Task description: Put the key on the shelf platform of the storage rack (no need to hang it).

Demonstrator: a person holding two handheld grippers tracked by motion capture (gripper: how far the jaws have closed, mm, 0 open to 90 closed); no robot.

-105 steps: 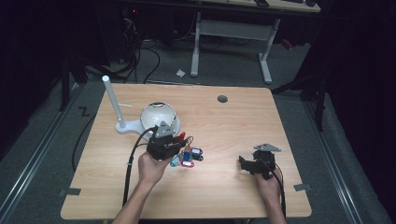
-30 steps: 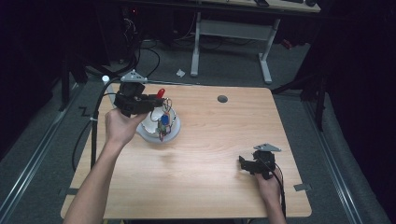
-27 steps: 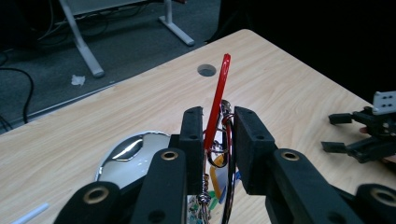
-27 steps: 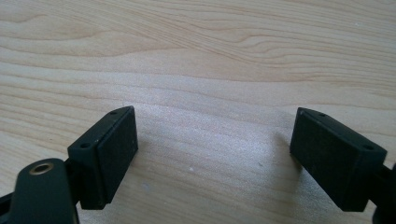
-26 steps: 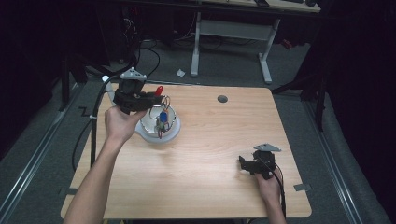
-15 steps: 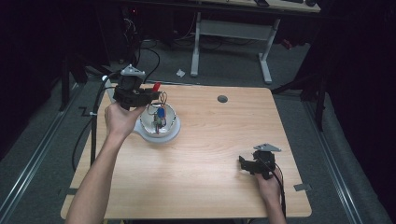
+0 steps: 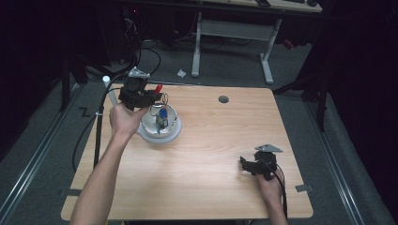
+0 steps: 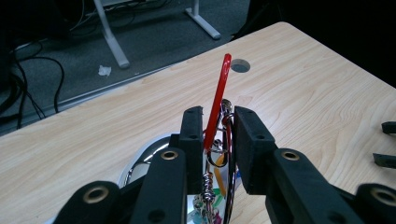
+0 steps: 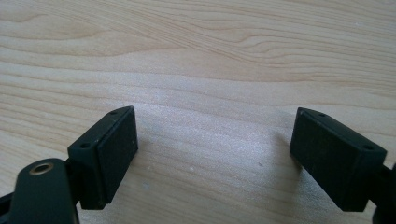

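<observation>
Left tool (image 8: 215,135): jaws closed on a key bunch (image 8: 219,140) with a red tag, held above a shiny bowl (image 7: 159,125) at the counter's (image 7: 211,154) far left. Right tool (image 9: 212,154): jaws spread wide, nothing gripped, rested low on the counter's near right.

Red tag (image 8: 219,100) on silver key rings (image 8: 219,154), black tool (image 8: 217,135), pale wood-grain table (image 7: 211,140)

High view overlooks the whole surface (image 7: 206,150) from above. Left gripper view faces across it; right gripper view sits close, angled down, apparently near its edge.
</observation>
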